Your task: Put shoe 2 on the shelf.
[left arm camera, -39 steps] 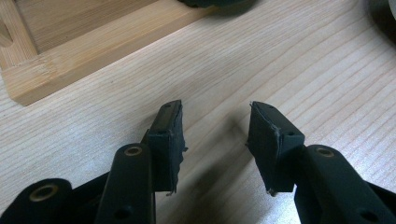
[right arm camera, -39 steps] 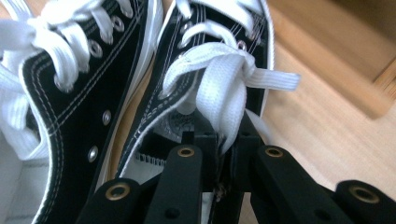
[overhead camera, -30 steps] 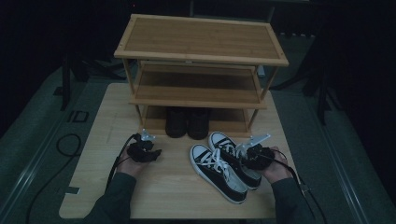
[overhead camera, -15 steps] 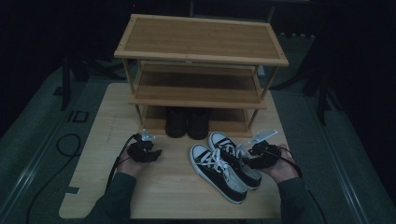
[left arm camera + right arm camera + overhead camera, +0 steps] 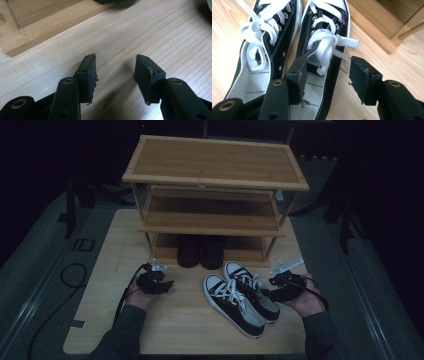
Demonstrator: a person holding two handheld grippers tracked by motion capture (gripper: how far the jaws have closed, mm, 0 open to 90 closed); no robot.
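- The right gripper (image 5: pixel 325 80) has just been opening its jaws. They now straddle the outer wall of the right sneaker (image 5: pixel 322 50), one jaw inside the opening near the heel and the other outside over the counter (image 5: pixel 387 62). The pads do not look pressed on the wall, so I judge the shoe released, not held.
- The left sneaker (image 5: pixel 259 47) lies touching its mate, just to the left of the inner jaw.
- Risk: if the right gripper lifts off with the inner jaw down inside the shoe, it may snag the wall or the loose white lace (image 5: pixel 337 42) ahead of the jaws, dragging the shoe askew against its mate.
- Risk: a regrip on the thin wall alone could let the heel sag and the shoe swing when lifted toward the shoe rack (image 5: pixel 215 180).
- The left gripper (image 5: pixel 115 72) hangs over bare counter with jaws apart and nothing between them; the rack's base rail (image 5: pixel 50 30) lies ahead of it.
- In the high view both hands sit low near the counter's front edge, the right hand (image 5: pixel 305 297) angled inward at the pair, the left hand (image 5: pixel 145 290) pointing toward the rack.
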